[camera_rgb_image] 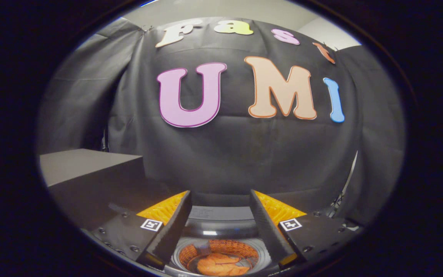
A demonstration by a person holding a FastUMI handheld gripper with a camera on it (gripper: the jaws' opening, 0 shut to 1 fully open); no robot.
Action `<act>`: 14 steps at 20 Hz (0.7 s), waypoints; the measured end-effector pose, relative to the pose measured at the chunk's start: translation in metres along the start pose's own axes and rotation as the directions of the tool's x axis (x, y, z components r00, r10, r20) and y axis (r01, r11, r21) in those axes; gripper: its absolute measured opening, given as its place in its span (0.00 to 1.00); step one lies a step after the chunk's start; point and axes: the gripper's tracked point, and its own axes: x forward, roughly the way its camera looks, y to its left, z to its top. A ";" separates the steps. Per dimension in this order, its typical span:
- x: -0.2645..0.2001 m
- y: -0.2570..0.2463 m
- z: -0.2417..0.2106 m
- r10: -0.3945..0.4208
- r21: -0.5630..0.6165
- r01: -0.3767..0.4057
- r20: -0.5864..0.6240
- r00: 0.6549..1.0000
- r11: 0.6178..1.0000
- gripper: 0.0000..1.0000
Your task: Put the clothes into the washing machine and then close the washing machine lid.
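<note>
- Claw (220, 200) open, fingers spread wide, nothing between them; it hangs above the washing machine (221, 227) and looks out level toward the booth wall.
- Washing machine is a top loader, sits low between and below the fingers; dark rounded rim, round mouth open upward.
- Clothes (218, 265): an orange bundle lying crumpled inside the drum (240, 248), low in the tub, directly under the gap between the fingers. Drum wall looks perforated and picks up an orange tint; cannot tell whether that is more cloth or just reflection.
- Judgement: the loading part looks done, clothes are in and well clear of the rim.
- Lid: cannot tell for sure. The dark band with a pale strip just beyond the mouth (221, 213) may be the raised lid or the control panel edge; too cramped to say.
- Handling, clothes: soft, light, limp, would drape and snag on the rim if lifted; pinch a raised fold at the top of the heap if it needs re-seating.
- Handling, lid: judged rigid, smooth plastic, hinged at the back; likely slippery for pads. Better to push or hook at its free front edge than to pinch.
- Grey worktop (79, 163) off to the left, beyond the left finger, well apart from the machine.
</note>
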 end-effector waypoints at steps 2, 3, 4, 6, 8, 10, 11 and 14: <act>-0.011 -0.002 -0.009 0.010 -0.002 -0.010 -0.012 1.000 1.000 0.95; -0.017 -0.002 -0.012 0.015 0.006 -0.015 -0.014 1.000 1.000 0.95; -0.021 -0.002 -0.013 0.020 0.012 -0.020 -0.013 1.000 1.000 0.95; -0.033 -0.004 -0.016 0.024 0.015 -0.024 -0.009 1.000 1.000 0.95; -0.047 -0.008 -0.020 0.030 0.016 -0.030 -0.009 1.000 0.999 0.95; -0.064 -0.014 -0.024 0.036 0.026 -0.036 0.003 0.999 0.999 0.95; -0.075 -0.018 -0.027 0.037 0.035 -0.037 0.010 0.999 0.999 0.95; -0.110 -0.031 -0.038 0.041 0.055 -0.042 0.029 0.999 0.998 0.95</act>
